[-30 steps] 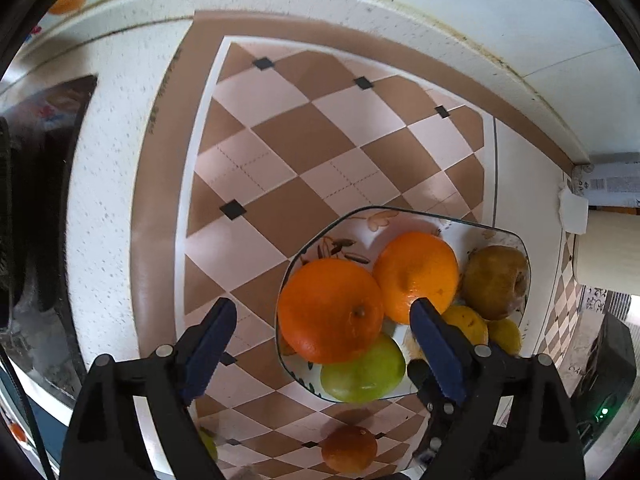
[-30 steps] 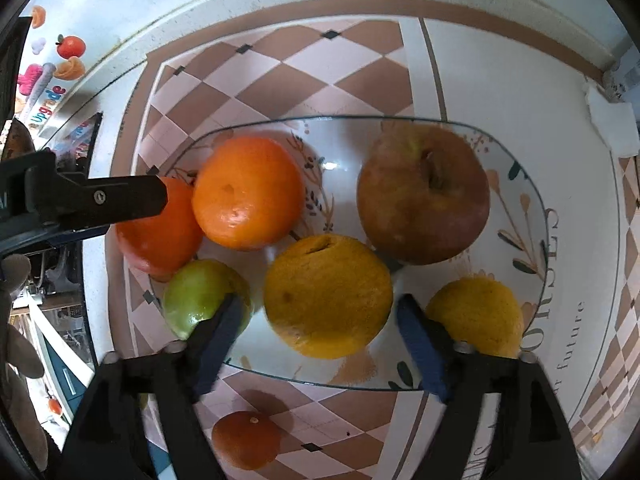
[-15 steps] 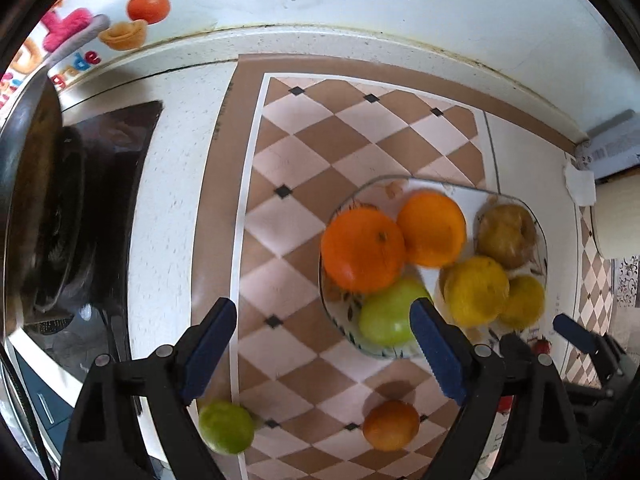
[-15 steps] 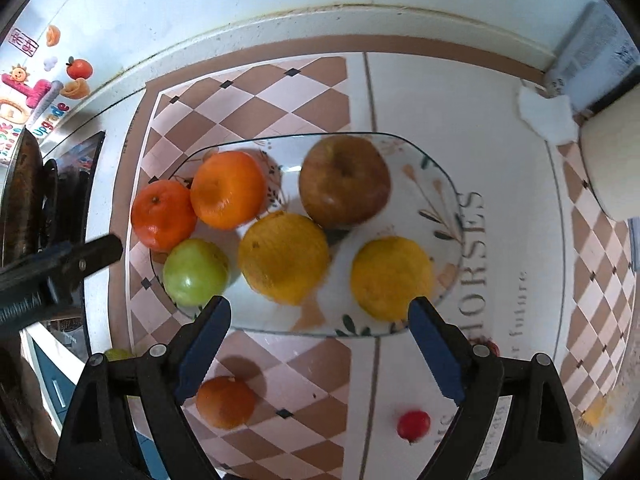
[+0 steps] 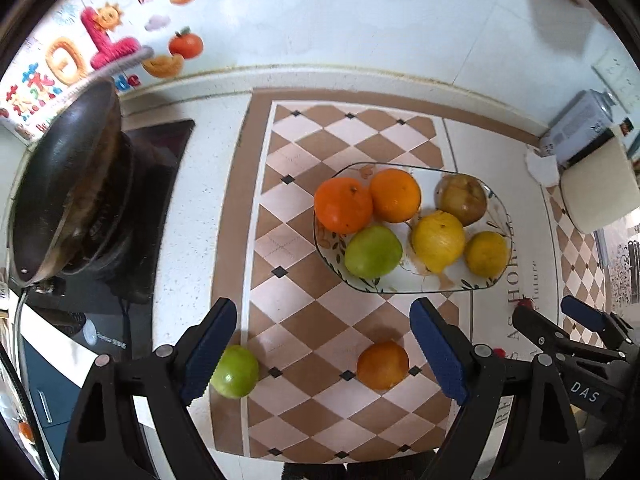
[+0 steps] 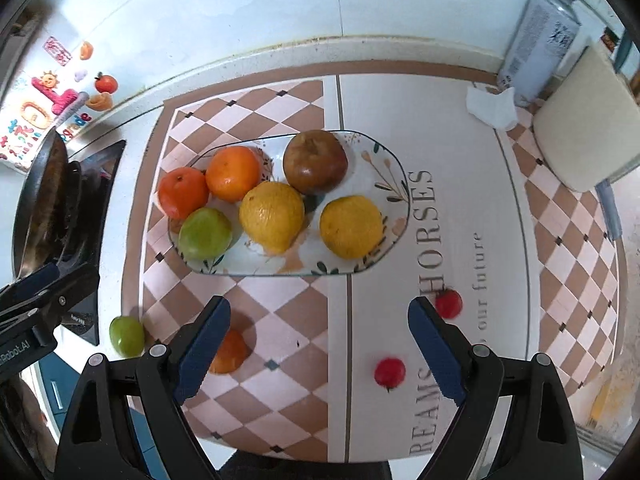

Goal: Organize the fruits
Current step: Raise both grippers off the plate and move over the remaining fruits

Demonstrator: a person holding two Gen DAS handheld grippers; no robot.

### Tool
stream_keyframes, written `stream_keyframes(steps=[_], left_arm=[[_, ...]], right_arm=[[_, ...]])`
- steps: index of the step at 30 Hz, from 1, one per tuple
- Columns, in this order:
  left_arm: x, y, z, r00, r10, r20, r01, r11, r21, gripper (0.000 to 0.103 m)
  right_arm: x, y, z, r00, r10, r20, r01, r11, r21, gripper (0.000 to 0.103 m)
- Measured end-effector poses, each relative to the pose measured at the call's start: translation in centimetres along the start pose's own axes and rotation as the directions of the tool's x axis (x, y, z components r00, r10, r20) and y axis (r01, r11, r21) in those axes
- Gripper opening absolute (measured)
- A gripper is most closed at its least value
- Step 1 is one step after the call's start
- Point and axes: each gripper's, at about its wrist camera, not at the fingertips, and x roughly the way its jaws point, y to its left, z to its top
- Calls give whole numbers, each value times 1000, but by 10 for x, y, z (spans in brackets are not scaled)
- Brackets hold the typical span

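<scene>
Loose fruit near the counter edge, both tools empty and spread

Left wrist view: the left gripper [image 5: 323,346] hangs wide open above the round orange fruit [image 5: 382,364] and small green fruit [image 5: 234,371]; a nudge could roll the green one off the near edge. Right wrist view: the right gripper [image 6: 319,346] is spread and empty; the floral glass plate [image 6: 394,184] is crowded, and two small red fruits [image 6: 389,372] could skitter away if clipped.

white wall [image 5: 320,12] | stickers [image 5: 108,48] | checkered counter mat [image 5: 340,140] | stove [image 5: 100,216]
</scene>
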Motion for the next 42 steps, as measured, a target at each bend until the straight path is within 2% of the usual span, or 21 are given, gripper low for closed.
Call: stream_keyframes(steps=[13,26,36,39,41,42], left_arm=[[-78,-3,-49,983,18,185,-20,1000,8,89],[-123,-7,-79,964,-14,265,10,1000,15,89],[-133,-7,-77,955,-24,296,23,1000,6,89],[-127,-1,-73,953,-23,301,32,999,-24,89],[-116,6,-68,959,-15,283,30,998,-49,102],[-111,9,-66,962,-13,272,30,998,-58,102]], right_arm=[[-87,10,-50,989,-15,150,22,999,-45,92],[-143,15,-79,973,14,232,-5,999,-41,92],[-145,18,-79,971,43,235,-38,999,-29,92],[-128,20,-72,980,79,182,-74,997,-30,93],[-112,23,-68,984,106,145,-103,994,-29,93],[-100,25,-66,986,111,123,-108,994,-30,93]])
